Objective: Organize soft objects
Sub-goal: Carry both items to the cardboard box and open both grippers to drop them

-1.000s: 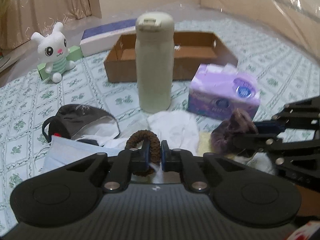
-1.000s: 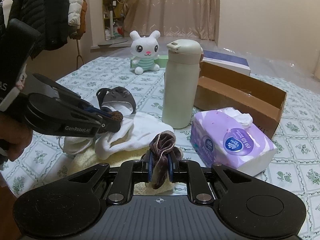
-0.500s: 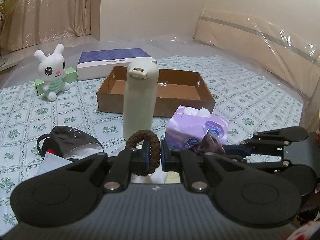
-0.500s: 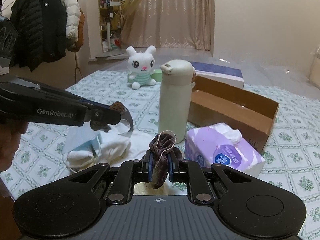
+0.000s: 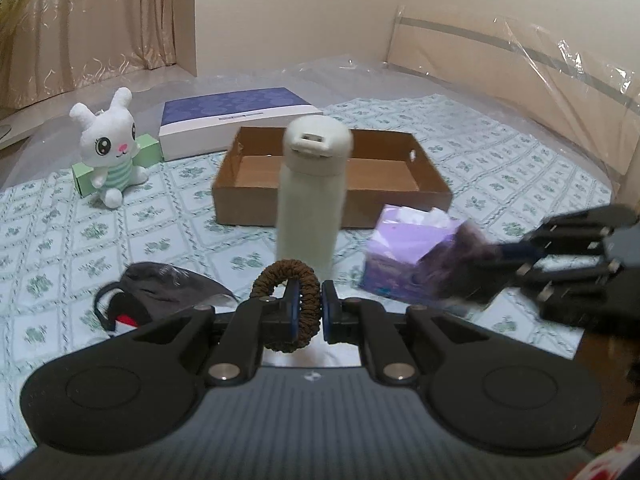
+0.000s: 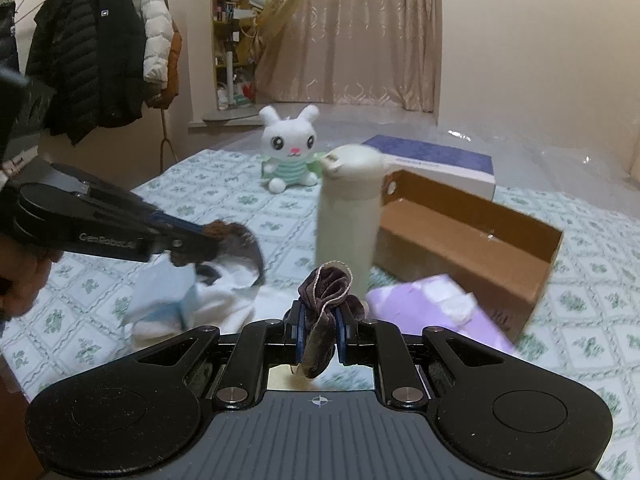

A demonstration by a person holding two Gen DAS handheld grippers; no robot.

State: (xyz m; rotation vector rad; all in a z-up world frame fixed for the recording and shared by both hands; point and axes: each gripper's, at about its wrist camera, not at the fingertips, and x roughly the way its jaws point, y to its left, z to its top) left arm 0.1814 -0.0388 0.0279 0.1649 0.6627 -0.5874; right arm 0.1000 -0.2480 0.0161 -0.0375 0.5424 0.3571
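My left gripper point(image 5: 307, 312) is shut on a brown hair tie point(image 5: 280, 280) and holds it above the bed; it also shows in the right wrist view point(image 6: 200, 240). My right gripper point(image 6: 318, 332) is shut on a purple velvet scrunchie point(image 6: 326, 292), raised near the tissue pack; it appears blurred in the left wrist view point(image 5: 468, 252). An open cardboard box point(image 5: 400, 184) point(image 6: 500, 248) lies behind the cream bottle point(image 5: 310, 196) point(image 6: 346, 216). A white cloth and blue mask point(image 6: 188, 304) and a grey mask point(image 5: 168, 292) lie on the bed. A white plush bunny point(image 5: 108, 148) point(image 6: 290, 148) sits at the far left.
A purple tissue pack point(image 5: 404, 256) point(image 6: 440, 308) lies right of the bottle. A blue and white flat box point(image 5: 236, 116) and a small green box point(image 5: 144, 148) sit behind. A coat rack point(image 6: 100, 64) stands off the bed. Plastic sheeting covers the headboard point(image 5: 520, 72).
Both grippers have risen and moved forward with their hair ties held. The right gripper has swung away to the right in the left wrist view.
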